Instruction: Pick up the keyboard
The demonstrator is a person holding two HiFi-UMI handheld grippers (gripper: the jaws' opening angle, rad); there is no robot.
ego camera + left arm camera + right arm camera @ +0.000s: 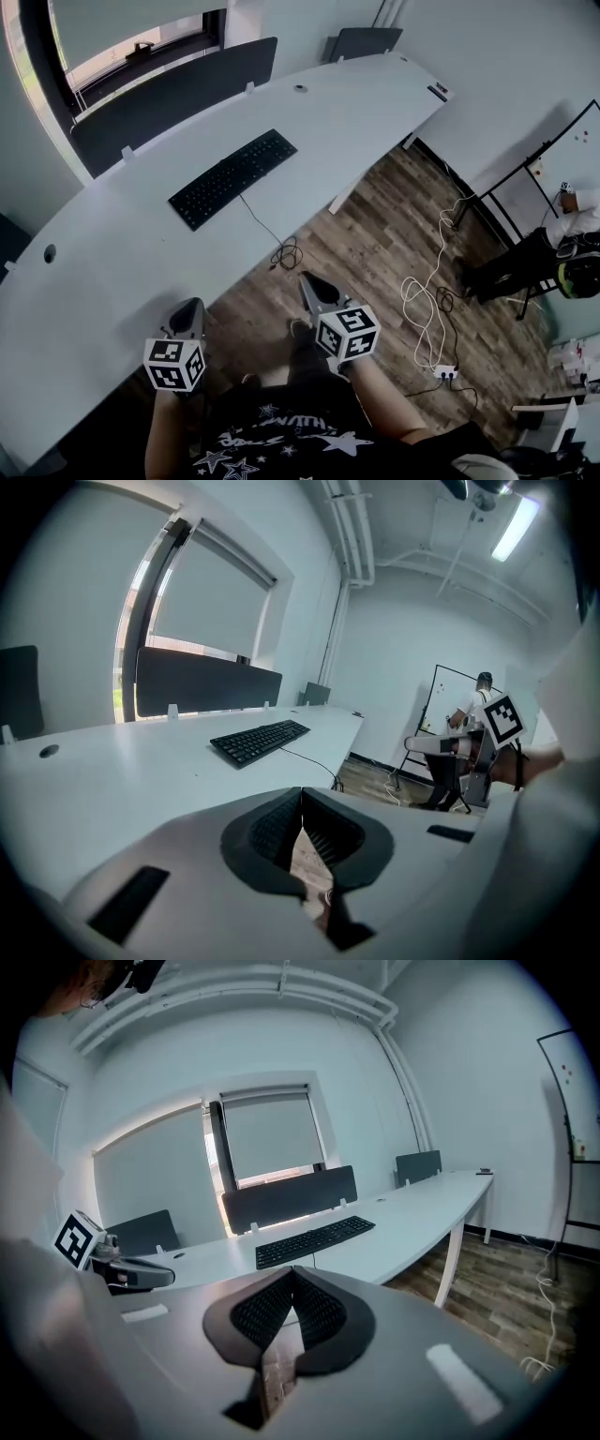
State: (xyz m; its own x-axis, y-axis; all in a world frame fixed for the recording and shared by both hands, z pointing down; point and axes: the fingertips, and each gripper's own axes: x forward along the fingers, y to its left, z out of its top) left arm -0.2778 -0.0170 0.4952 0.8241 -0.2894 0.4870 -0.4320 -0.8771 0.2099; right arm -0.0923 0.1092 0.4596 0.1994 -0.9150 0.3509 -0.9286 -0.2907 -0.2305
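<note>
A black keyboard [233, 176] lies flat on the long white desk [112, 253], its thin cable running off the near edge to the floor. It also shows ahead in the left gripper view as the keyboard [260, 741] and in the right gripper view as the keyboard [315, 1239]. My left gripper [190, 317] hovers at the desk's near edge, jaws shut and empty. My right gripper [313, 285] hangs over the wooden floor just off the desk edge, also shut with nothing in it. Both point toward the keyboard, well short of it.
Dark divider panels [173, 98] line the desk's far edge under the window. White cables and a power strip [446, 372] lie on the wood floor at right. A person [572, 225] sits by a whiteboard [562, 155] at far right. A desk leg [345, 193] stands below the edge.
</note>
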